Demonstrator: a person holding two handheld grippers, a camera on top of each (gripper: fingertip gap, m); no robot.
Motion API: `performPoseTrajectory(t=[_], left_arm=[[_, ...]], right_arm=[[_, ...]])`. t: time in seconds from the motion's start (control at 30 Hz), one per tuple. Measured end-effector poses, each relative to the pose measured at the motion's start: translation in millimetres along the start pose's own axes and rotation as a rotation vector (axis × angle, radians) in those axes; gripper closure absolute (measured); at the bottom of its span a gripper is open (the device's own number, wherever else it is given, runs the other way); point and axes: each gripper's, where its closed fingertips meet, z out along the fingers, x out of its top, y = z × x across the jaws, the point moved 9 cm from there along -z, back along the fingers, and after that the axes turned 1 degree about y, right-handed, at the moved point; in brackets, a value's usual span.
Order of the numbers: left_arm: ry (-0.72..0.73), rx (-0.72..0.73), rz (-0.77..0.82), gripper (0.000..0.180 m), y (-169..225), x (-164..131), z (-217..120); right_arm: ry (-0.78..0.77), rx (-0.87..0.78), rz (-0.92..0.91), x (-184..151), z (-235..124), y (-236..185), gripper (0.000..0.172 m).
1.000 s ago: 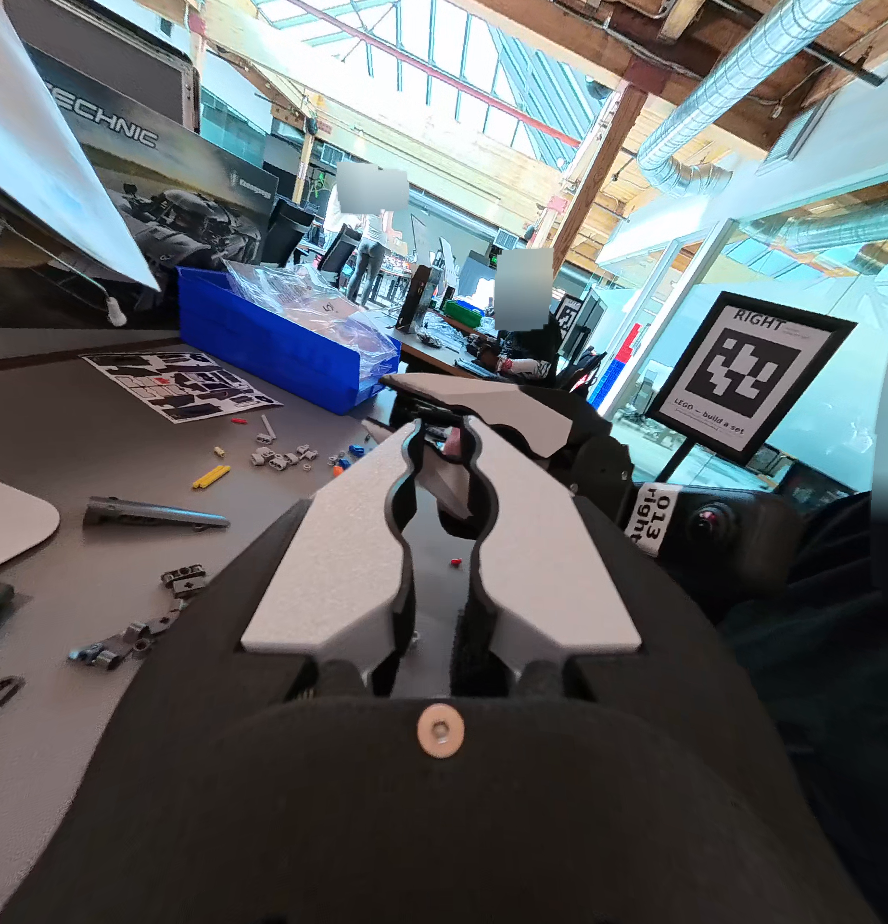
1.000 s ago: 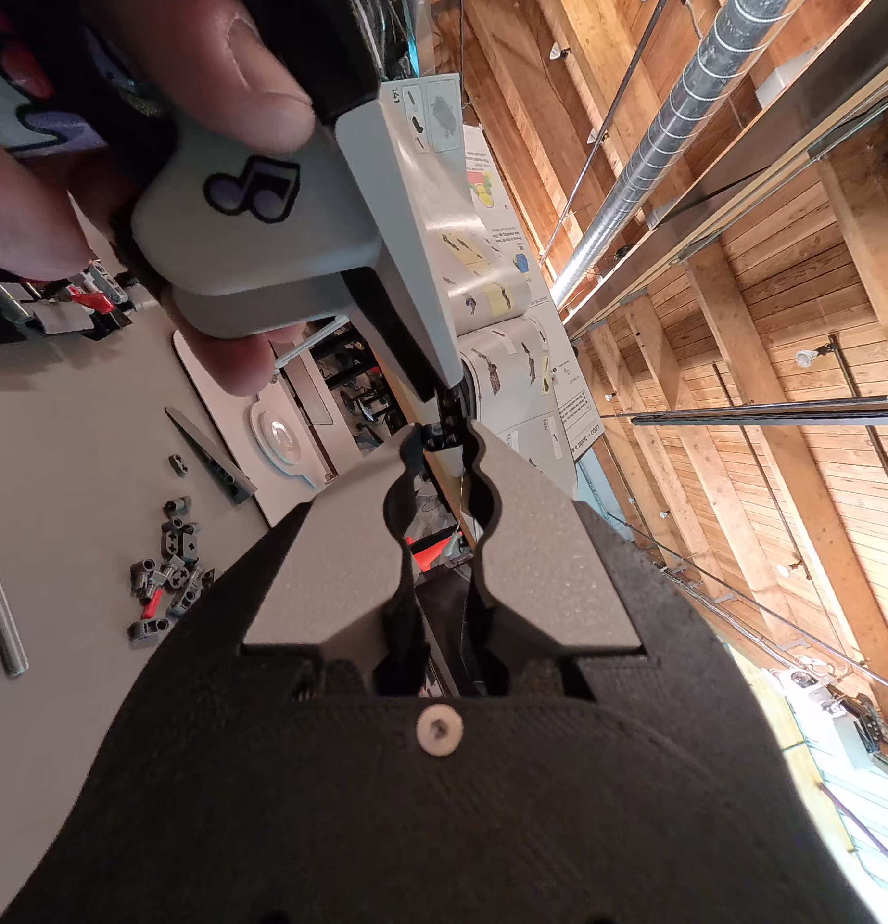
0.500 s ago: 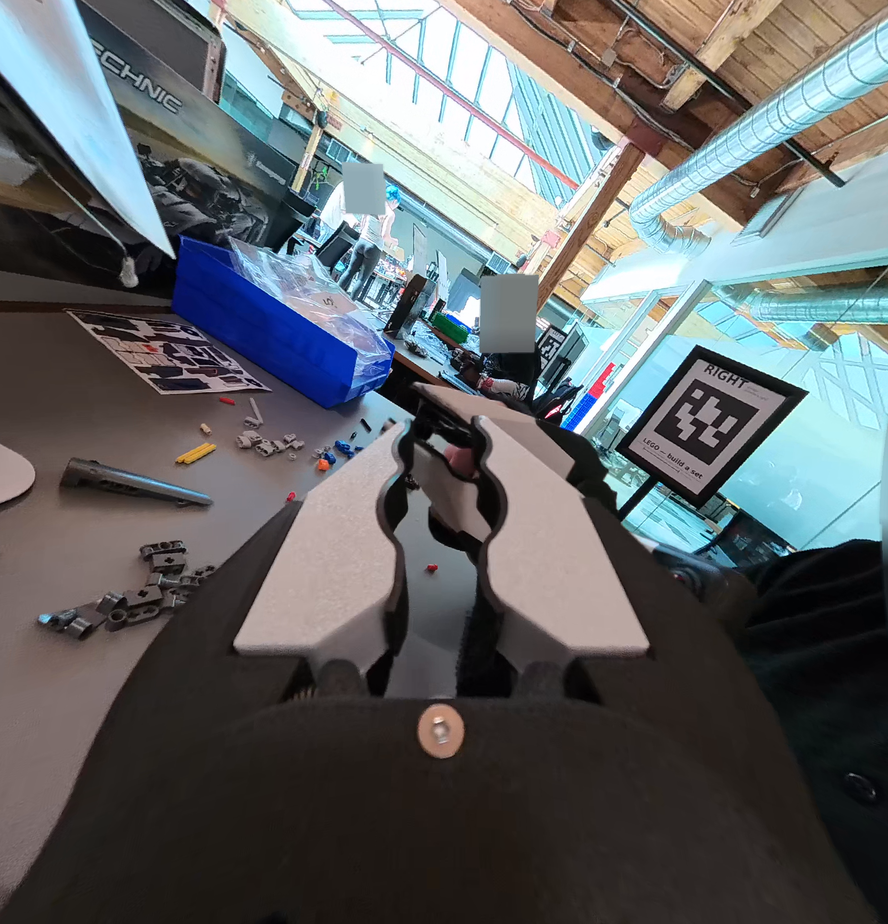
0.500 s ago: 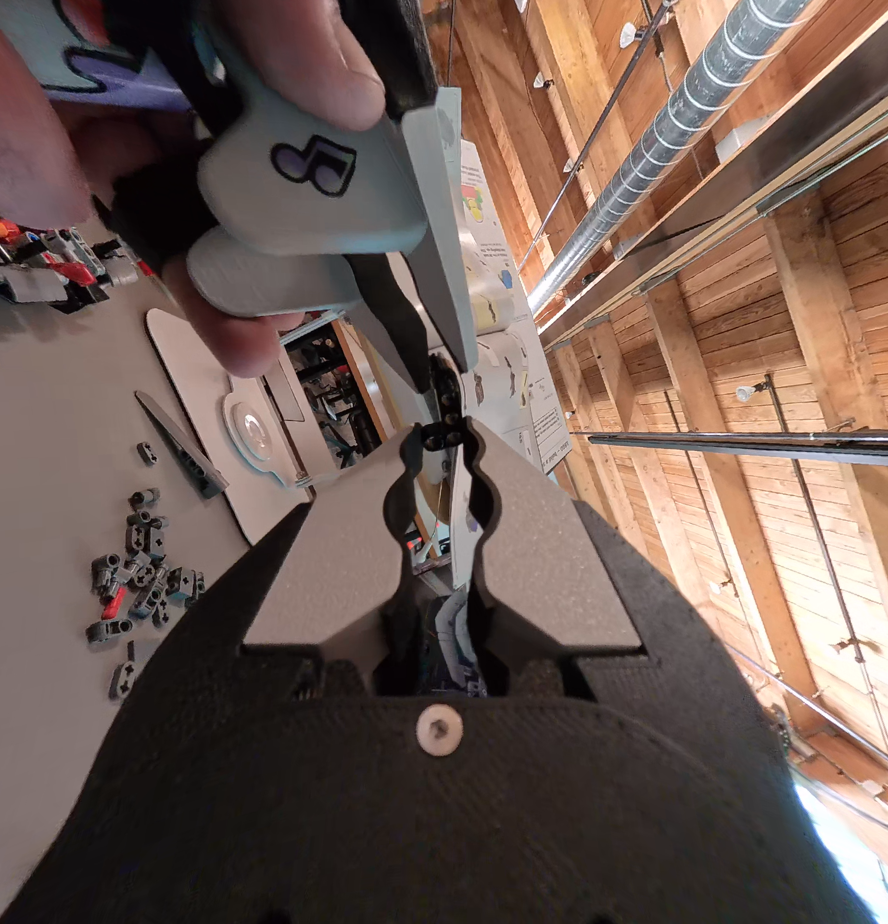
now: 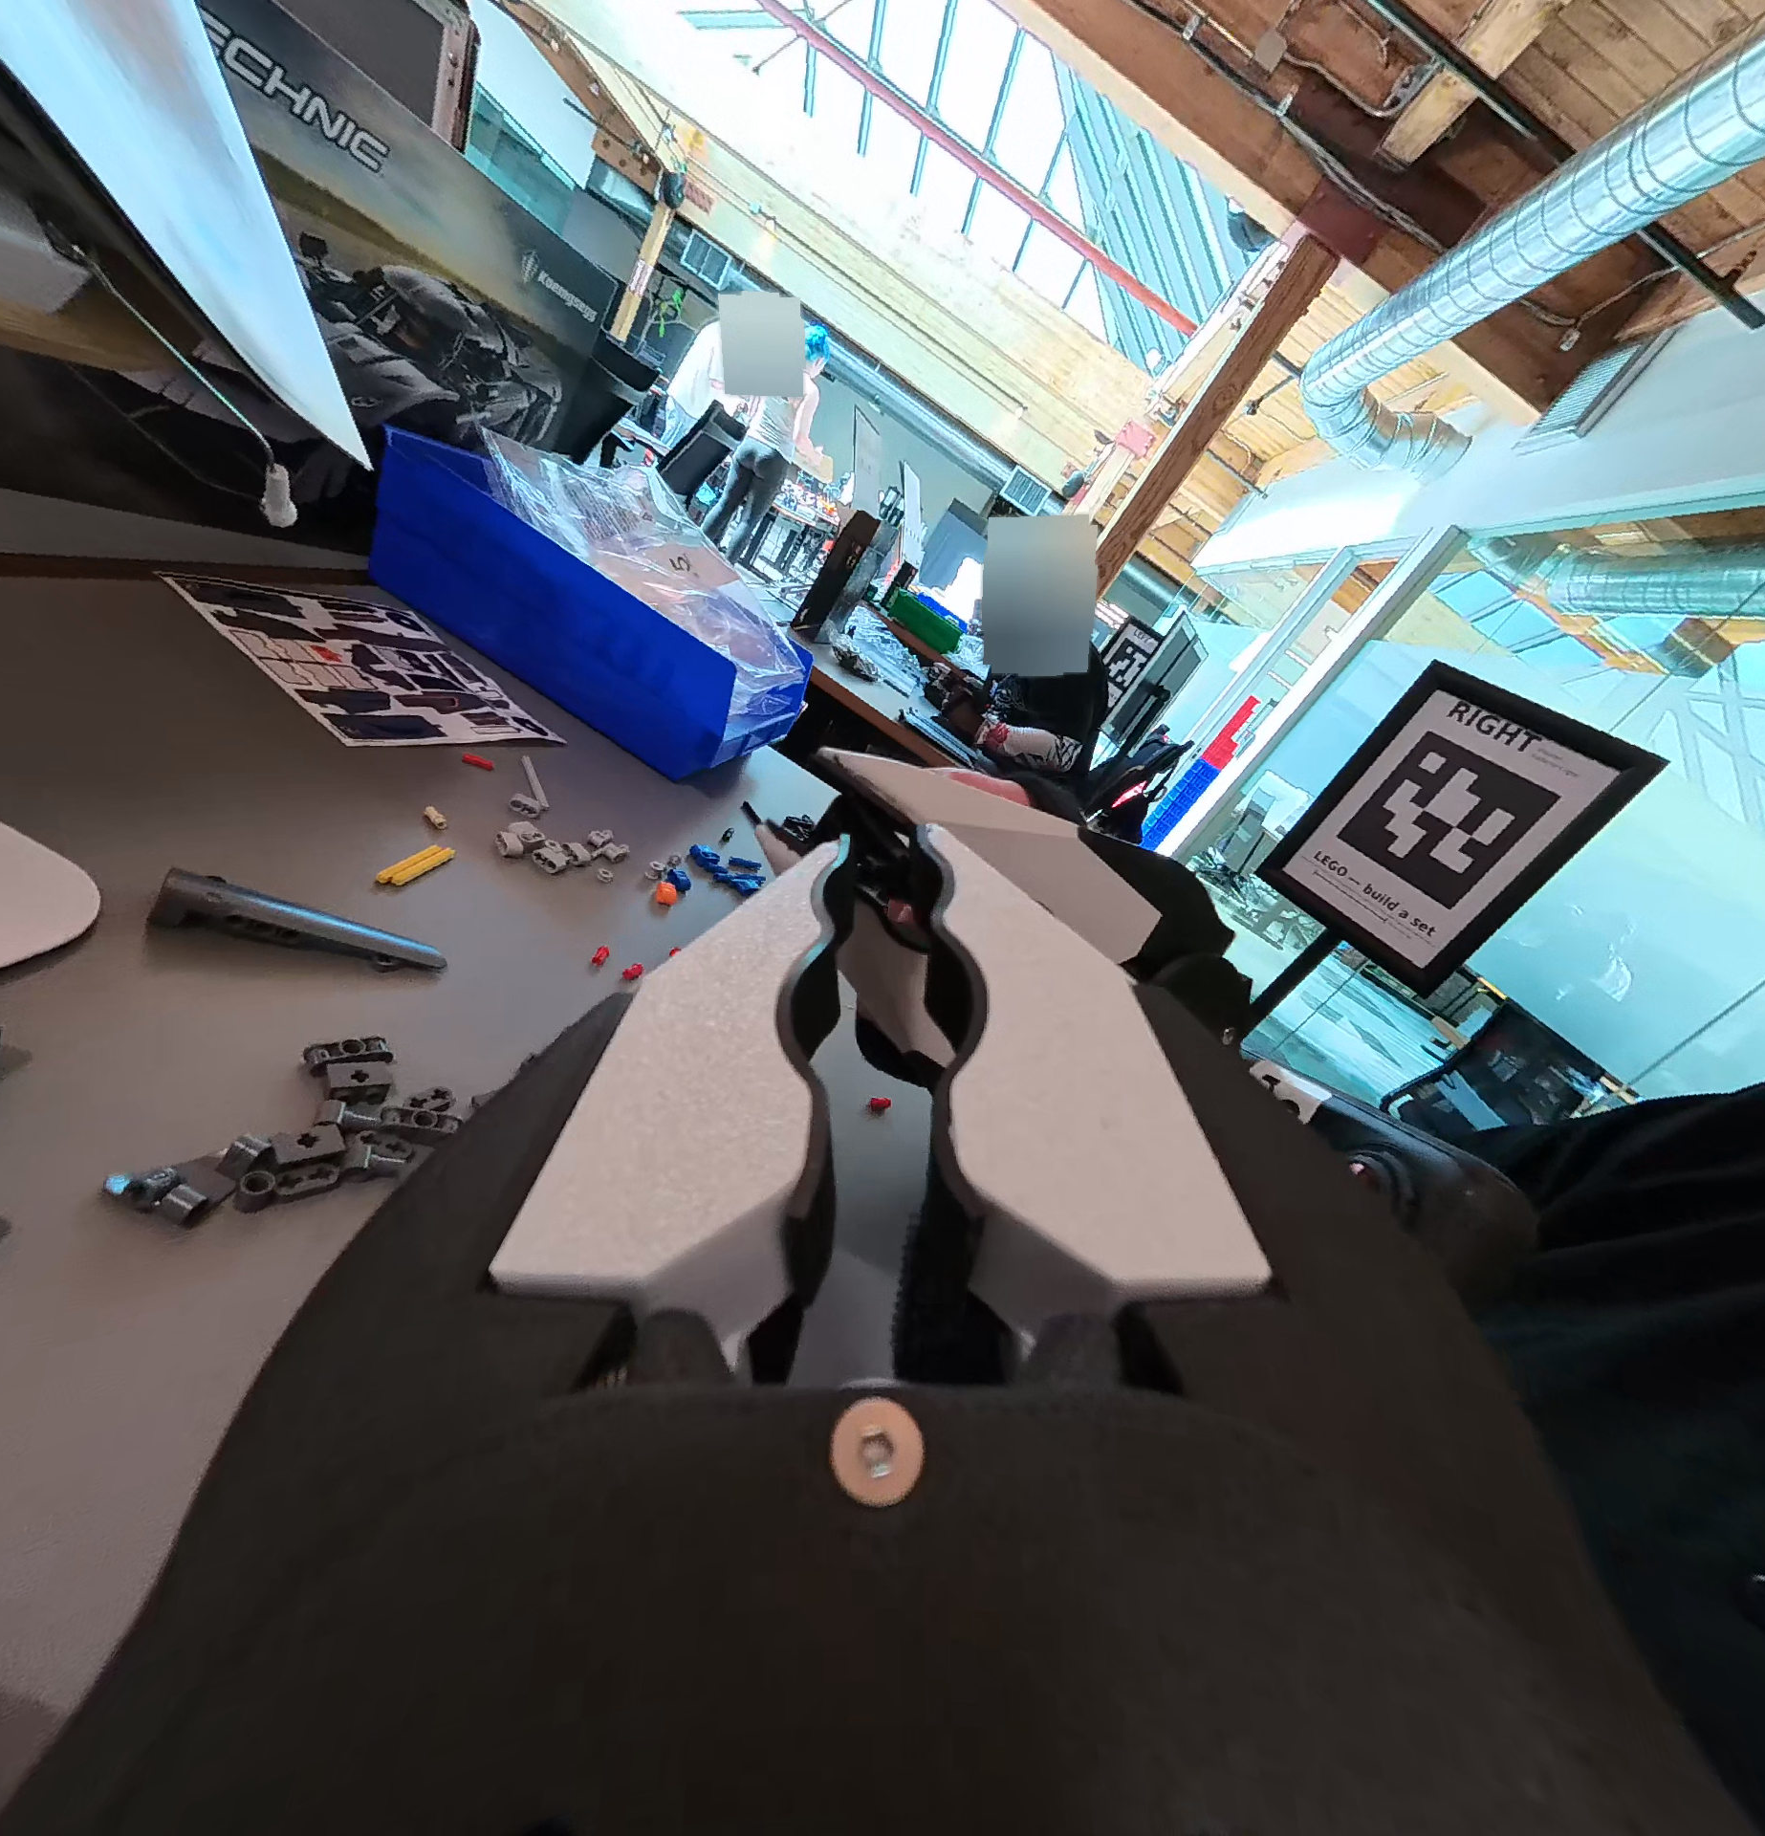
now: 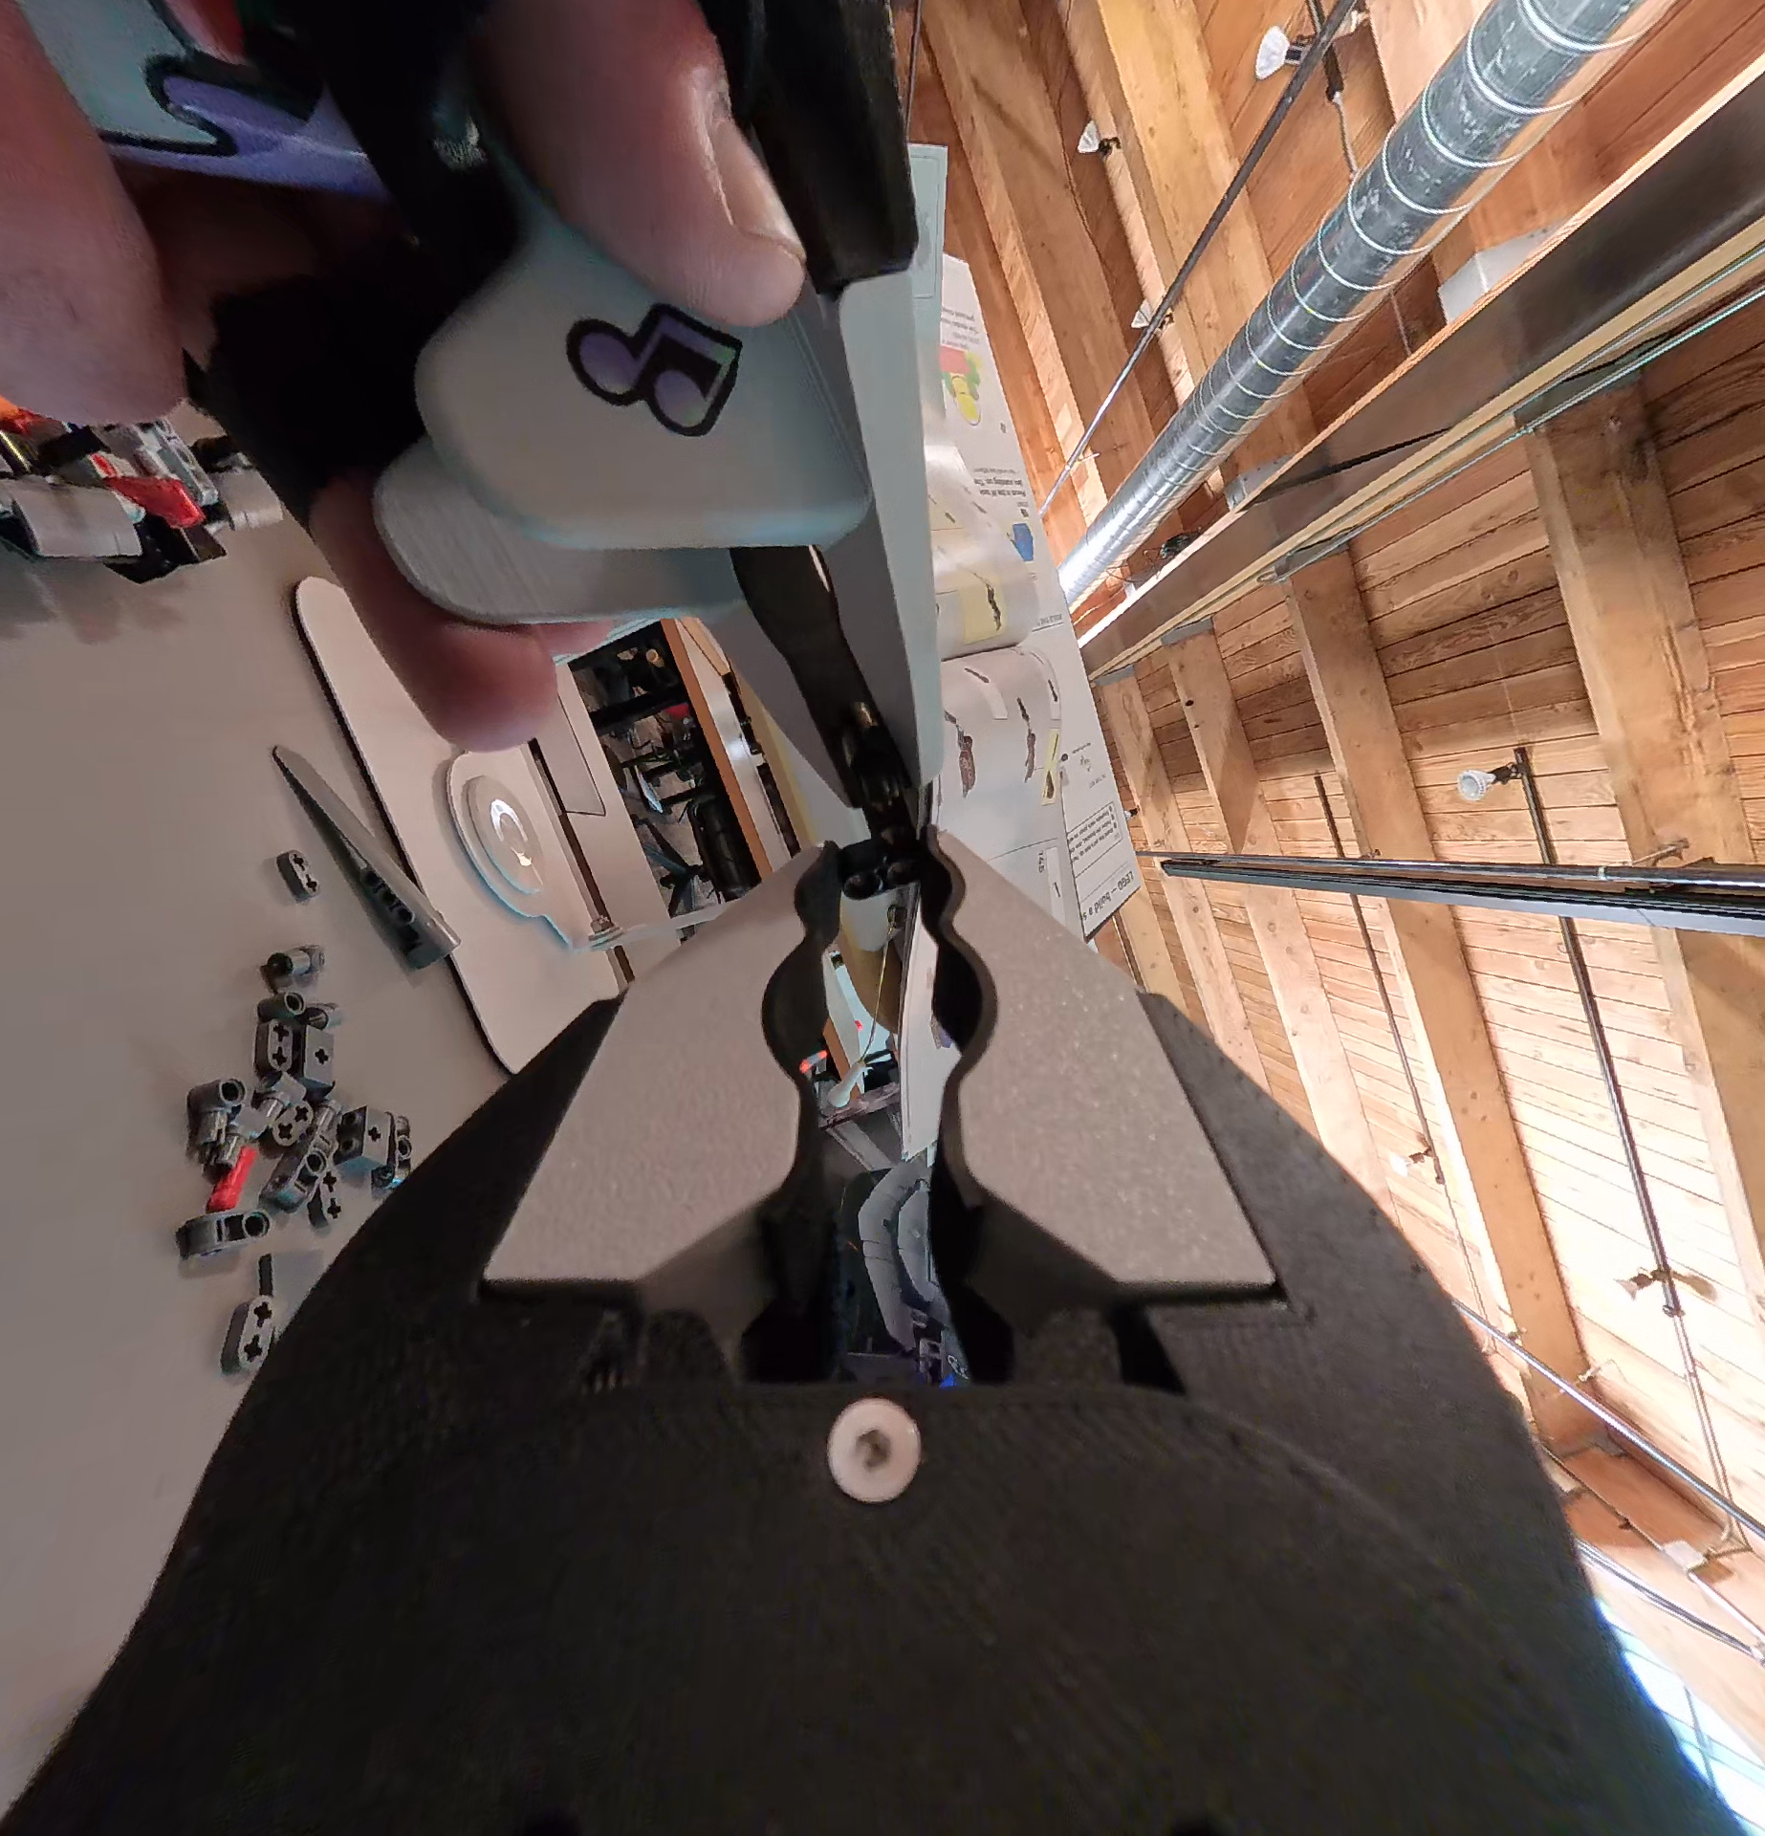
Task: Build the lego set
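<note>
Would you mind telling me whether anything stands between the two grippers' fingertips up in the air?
Only small black plastic building pieces: the right gripper pinches one, the left gripper meets it from above. Nothing else visible intervenes.

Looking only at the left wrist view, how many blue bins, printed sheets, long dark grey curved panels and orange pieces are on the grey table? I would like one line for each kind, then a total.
blue bin: 1
printed sheet: 1
long dark grey curved panel: 1
orange piece: 1
Total: 4
</note>
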Motion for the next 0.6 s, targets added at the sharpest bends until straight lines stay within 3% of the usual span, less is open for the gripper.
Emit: performPoseTrajectory(t=[0.1, 0.23, 0.43, 0.6], left_arm=[[0.018, 0.012, -0.007, 0.171, -0.5, 0.5, -0.2], [0.016, 0.012, -0.058, 0.155, -5.1, 0.1, 0.1], [0.017, 0.001, -0.066, 0.169, -2.3, -0.5, 2.6], [0.007, 0.004, -0.091, 0.161, -5.6, -2.0, 3.2]], right_arm=[[-0.004, 0.004, 0.003, -0.9, 0.8, -0.7, 0.159], [-0.019, -0.008, 0.015, -2.3, 1.4, 1.5, 0.159], [-0.035, -0.009, 0.012, -4.7, 2.9, 1.0, 0.159], [-0.04, -0.014, 0.01, -4.8, 3.7, 0.8, 0.159]])
